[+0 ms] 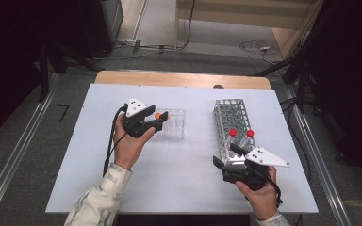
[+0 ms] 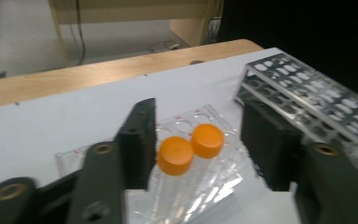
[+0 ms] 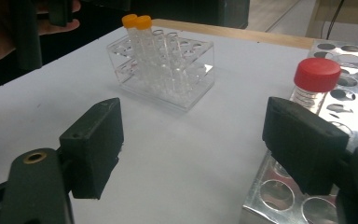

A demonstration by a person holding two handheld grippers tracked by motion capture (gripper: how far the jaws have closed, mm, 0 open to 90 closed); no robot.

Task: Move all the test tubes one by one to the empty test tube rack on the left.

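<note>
The left gripper [image 2: 198, 144] has its jaws spread, and two orange-capped tubes [image 2: 189, 149] stand between them; the left jaw sits right against the nearer cap, the right jaw well clear of both. Whether that left pad actually touches the cap I cannot tell. The tubes stand side by side in a clear rack [image 3: 161, 70], at its corner nearest the left hand [image 1: 129, 146], which holds the gripper low over the rack's left end on the white table [image 1: 188, 174].

The right gripper [image 3: 191, 144] also has its jaws wide apart with nothing between them but bare table. Its right jaw hangs over the near edge of a metal rack [image 1: 233, 125], just in front of a red-capped tube [image 3: 314, 81]. From above, two red caps [image 1: 241, 133] show side by side in the metal rack, close to the right gripper, which the right hand [image 1: 259, 193] holds at the rack's near end.

The two racks stand well apart on the table
</note>
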